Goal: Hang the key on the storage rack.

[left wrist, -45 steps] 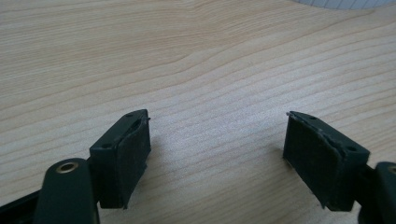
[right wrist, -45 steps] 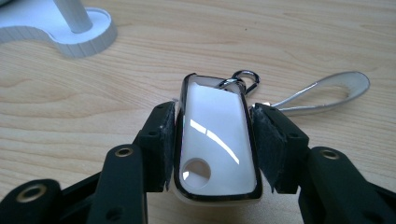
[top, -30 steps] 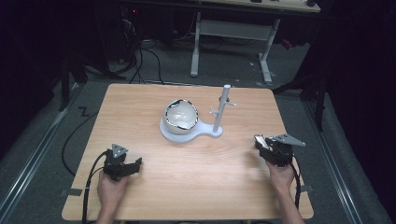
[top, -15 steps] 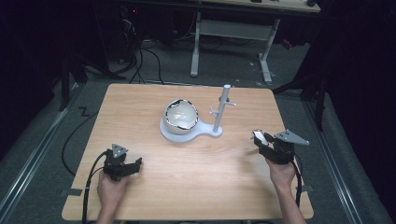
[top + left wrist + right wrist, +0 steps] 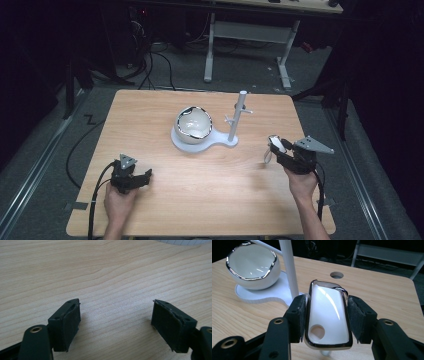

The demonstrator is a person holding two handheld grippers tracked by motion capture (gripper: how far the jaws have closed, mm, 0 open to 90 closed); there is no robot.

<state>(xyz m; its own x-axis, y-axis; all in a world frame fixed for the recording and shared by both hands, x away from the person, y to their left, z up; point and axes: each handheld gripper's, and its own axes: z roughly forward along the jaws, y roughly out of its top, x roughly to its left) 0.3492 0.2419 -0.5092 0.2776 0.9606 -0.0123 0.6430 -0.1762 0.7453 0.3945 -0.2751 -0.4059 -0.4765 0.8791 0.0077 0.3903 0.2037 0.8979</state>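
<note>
My right gripper (image 5: pixel 325 312) is clamped on the glossy white, chrome-rimmed oblong piece (image 5: pixel 327 315), long axis along the jaws. The white post stand (image 5: pixel 288 270) lies ahead-left. My left gripper (image 5: pixel 116 322) gapes empty.

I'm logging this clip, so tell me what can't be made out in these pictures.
- White chrome-rimmed piece in the right gripper: its lower end is cut off by the right gripper view's bottom edge; too small in the high view to identify.
- Bowl on the white stand: the far inside is hidden by its own rim.
- Left gripper: open above bare table; the stand is cut by the top edge.
</note>
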